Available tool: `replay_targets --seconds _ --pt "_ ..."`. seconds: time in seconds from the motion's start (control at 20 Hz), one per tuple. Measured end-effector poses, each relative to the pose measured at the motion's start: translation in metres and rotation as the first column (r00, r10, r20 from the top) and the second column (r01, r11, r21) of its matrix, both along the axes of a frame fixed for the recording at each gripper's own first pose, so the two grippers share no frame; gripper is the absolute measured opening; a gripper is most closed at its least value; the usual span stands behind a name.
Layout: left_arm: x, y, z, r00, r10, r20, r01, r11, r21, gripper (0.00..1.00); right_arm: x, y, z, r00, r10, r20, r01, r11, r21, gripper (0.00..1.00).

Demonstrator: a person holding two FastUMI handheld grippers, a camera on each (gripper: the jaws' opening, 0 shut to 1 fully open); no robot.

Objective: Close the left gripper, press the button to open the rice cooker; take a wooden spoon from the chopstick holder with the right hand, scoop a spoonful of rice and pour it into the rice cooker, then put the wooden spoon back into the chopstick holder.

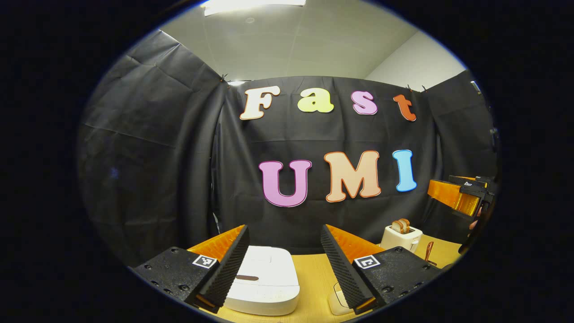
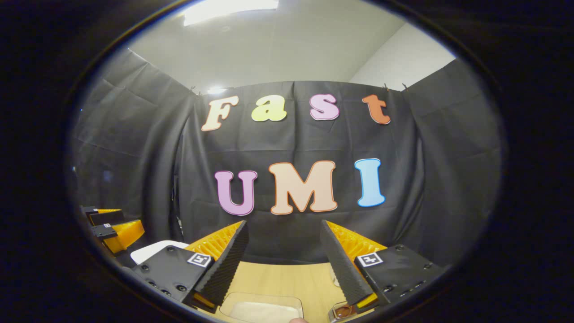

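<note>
The left gripper [image 1: 284, 264] hangs above the closed rice cooker [image 1: 264, 280], its fingers spread wide. The right gripper [image 2: 284, 264] is also spread, above a clear container [image 2: 264, 309] holding something pale. The toaster [image 1: 401, 237] holds two slices.

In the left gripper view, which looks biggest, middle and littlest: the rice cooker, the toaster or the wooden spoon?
1. rice cooker, biggest, though it is also nearest
2. toaster
3. wooden spoon, littlest, mostly hidden
</note>
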State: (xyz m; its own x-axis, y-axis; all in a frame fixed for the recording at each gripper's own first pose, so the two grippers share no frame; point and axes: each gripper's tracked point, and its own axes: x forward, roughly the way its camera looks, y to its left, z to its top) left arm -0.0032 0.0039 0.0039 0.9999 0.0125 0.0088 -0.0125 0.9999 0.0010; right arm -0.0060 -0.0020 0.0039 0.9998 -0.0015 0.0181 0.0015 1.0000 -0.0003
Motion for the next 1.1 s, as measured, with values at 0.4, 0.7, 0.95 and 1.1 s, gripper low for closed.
replay_targets --seconds 0.4,0.7,0.95,1.1 --pt "-0.003 0.006 0.002 1.000 0.016 -0.001 -0.016 1.000 0.009 0.91 0.000 0.006 -0.007 1.000 0.020 -0.016 -0.020 1.000 0.020 1.00" --pt "-0.003 0.009 0.002 1.000 -0.008 -0.010 0.008 0.999 0.034 0.41 0.000 0.013 -0.009 0.999 0.045 -0.016 -0.045 0.999 0.013 1.00" --pt "0.001 0.021 -0.007 0.999 0.018 -0.039 -0.018 1.000 0.004 0.01 0.002 0.015 -0.010 0.999 0.051 -0.018 -0.051 0.999 0.010 1.00" --pt "0.005 0.020 -0.016 0.998 -0.010 -0.061 0.009 1.000 -0.024 0.00 0.002 0.017 -0.010 0.998 0.052 -0.019 -0.052 0.999 0.002 1.00"
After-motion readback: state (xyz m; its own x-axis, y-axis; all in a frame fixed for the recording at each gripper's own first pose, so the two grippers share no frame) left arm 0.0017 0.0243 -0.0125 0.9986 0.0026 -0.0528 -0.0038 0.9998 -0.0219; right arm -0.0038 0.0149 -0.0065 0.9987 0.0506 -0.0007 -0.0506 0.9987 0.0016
